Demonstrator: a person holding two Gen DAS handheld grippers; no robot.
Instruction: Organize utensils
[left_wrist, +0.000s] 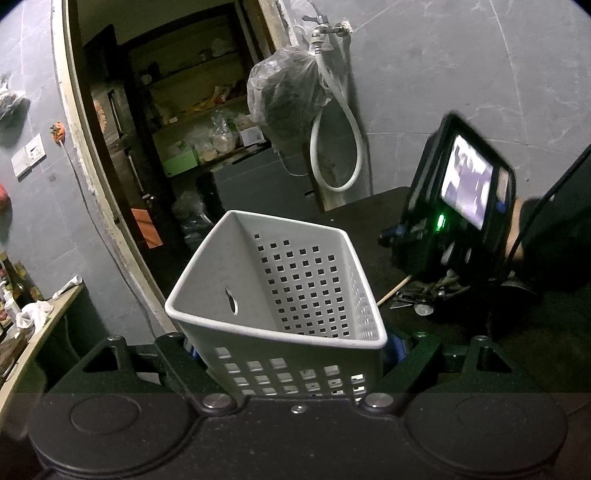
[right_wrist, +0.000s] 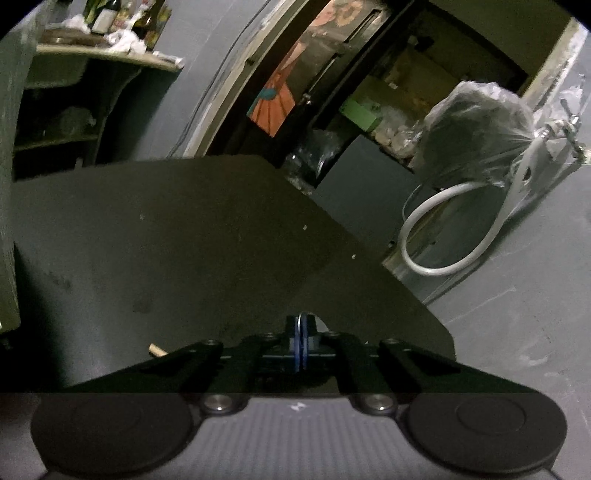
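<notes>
While my left jaws pinch the basket (left_wrist: 280, 295) at lower centre, tilted, my right jaws are pressed together on a thin metal utensil (right_wrist: 303, 316) over the bench (right_wrist: 184, 240). Such a slim grip could slip or twist, missing the basket.

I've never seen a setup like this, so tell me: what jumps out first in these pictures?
The white perforated basket fills the middle of the left view, empty, clamped by the left hand-held gripper above a dark table. To its right, the right hand-held gripper with a glowing screen reaches into a small pile of utensils. On the grey wall behind, a plastic bag and a white hose hang from a tap.
</notes>
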